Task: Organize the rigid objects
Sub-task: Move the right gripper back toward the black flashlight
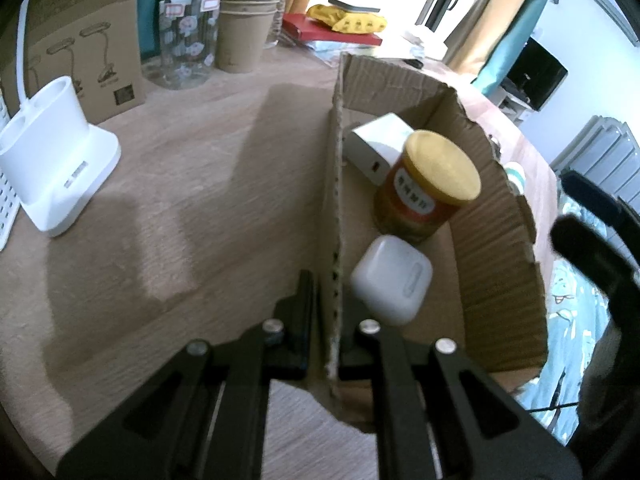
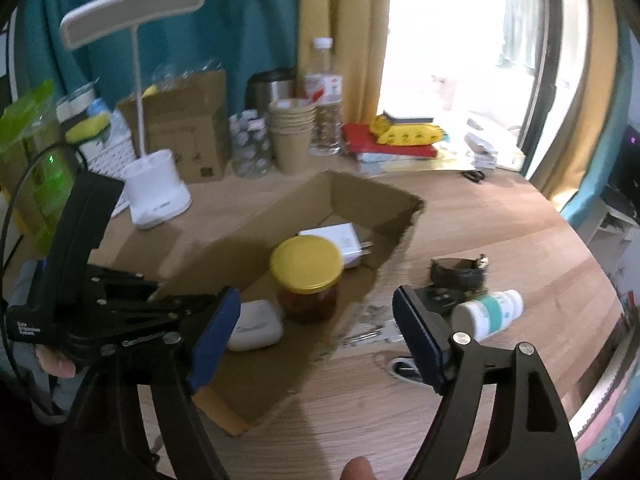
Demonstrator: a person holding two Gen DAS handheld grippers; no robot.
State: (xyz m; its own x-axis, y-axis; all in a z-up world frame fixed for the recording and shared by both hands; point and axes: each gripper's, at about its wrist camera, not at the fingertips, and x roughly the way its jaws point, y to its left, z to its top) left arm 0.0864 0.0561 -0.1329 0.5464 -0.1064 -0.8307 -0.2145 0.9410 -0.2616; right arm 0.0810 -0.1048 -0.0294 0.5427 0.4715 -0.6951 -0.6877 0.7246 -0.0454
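Observation:
An open cardboard box point(image 1: 500, 240) point(image 2: 372, 196) lies on the wooden table. It holds a jar with a yellow lid point(image 1: 432, 184) point(image 2: 306, 276), a white charger point(image 1: 380, 144) point(image 2: 340, 240) and a small white case point(image 1: 392, 280) point(image 2: 256, 324). My left gripper point(image 1: 324, 296) is shut on the box's left wall, one finger on each side. My right gripper point(image 2: 318, 332) hangs open above the box's near end, with nothing between its blue pads point(image 2: 216, 332). A white pill bottle point(image 2: 488, 314) lies on its side on the table to the right of the box.
A black strap point(image 2: 460, 272) and metal bits point(image 2: 368, 330) lie beside the box. At the back stand a white lamp base point(image 1: 56, 168) point(image 2: 156, 196), stacked paper cups point(image 1: 244, 28) point(image 2: 292, 136), a patterned glass point(image 1: 188, 40), a water bottle point(image 2: 326, 100) and red books point(image 2: 392, 140). The table edge curves at right.

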